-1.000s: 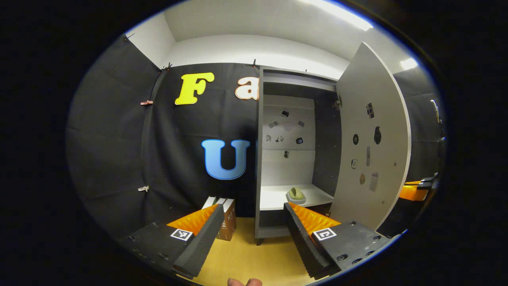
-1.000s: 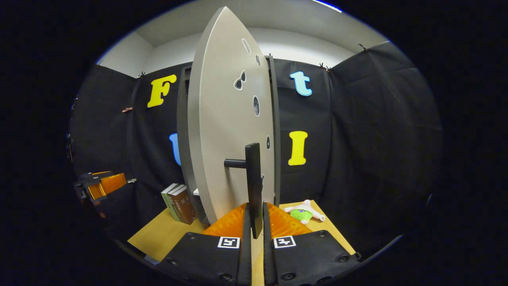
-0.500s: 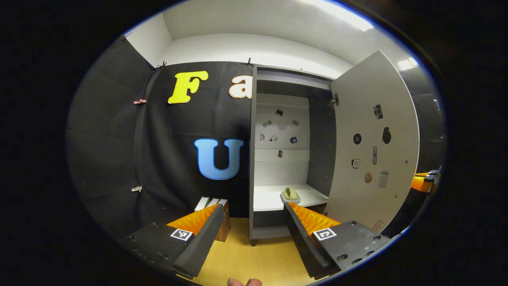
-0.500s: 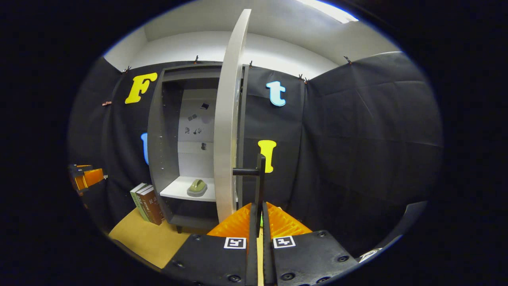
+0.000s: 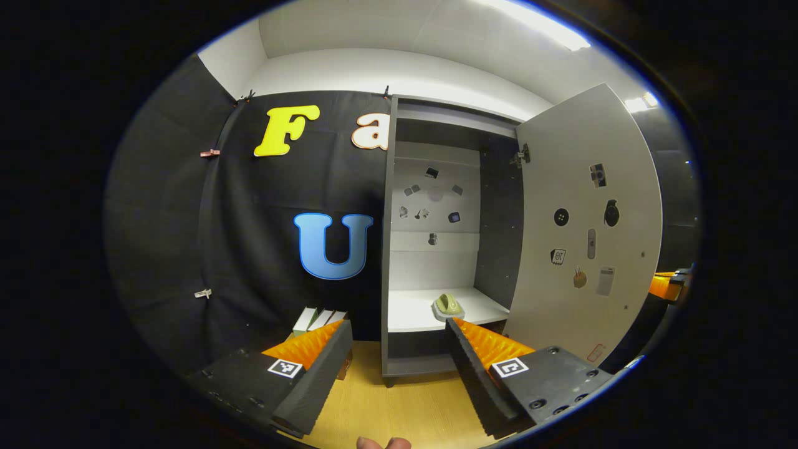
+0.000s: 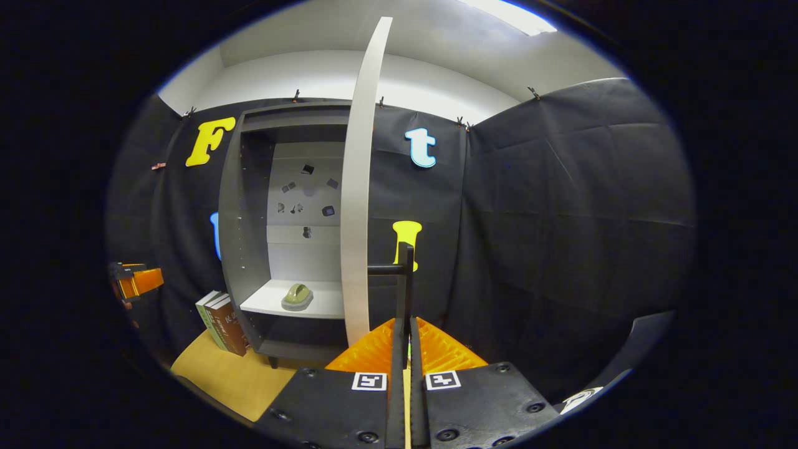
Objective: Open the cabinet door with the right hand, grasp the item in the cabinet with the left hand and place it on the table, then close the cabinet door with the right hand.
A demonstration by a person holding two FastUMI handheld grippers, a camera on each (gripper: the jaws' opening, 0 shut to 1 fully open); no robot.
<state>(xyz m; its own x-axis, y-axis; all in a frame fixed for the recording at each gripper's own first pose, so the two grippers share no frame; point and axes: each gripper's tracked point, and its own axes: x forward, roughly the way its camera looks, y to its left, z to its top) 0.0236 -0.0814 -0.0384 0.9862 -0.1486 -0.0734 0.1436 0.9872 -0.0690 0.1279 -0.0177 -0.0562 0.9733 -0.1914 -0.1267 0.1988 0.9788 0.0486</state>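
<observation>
Cabinet door (image 5: 586, 224) is standing wide open, swung out to the right of the cabinet (image 5: 389, 249) in the left gripper view and appearing nearly edge-on (image 6: 356, 187) in the right gripper view. Right gripper (image 6: 404, 349) is clamping the door's dark vertical handle (image 6: 406, 280), both fingers pressing against it with almost no gap between them. Left gripper (image 5: 399, 340) is hovering in front of the cabinet with its fingers spread wide and nothing between them; it is also appearing at the far left edge of the right gripper view (image 6: 134, 284). Green item (image 5: 447, 305) is sitting on the white shelf (image 5: 411, 312) inside the cabinet, toward the shelf's right side, well apart from both grippers. Books (image 6: 219, 315) are standing on the wooden table (image 5: 399, 411) just left of the cabinet.
</observation>
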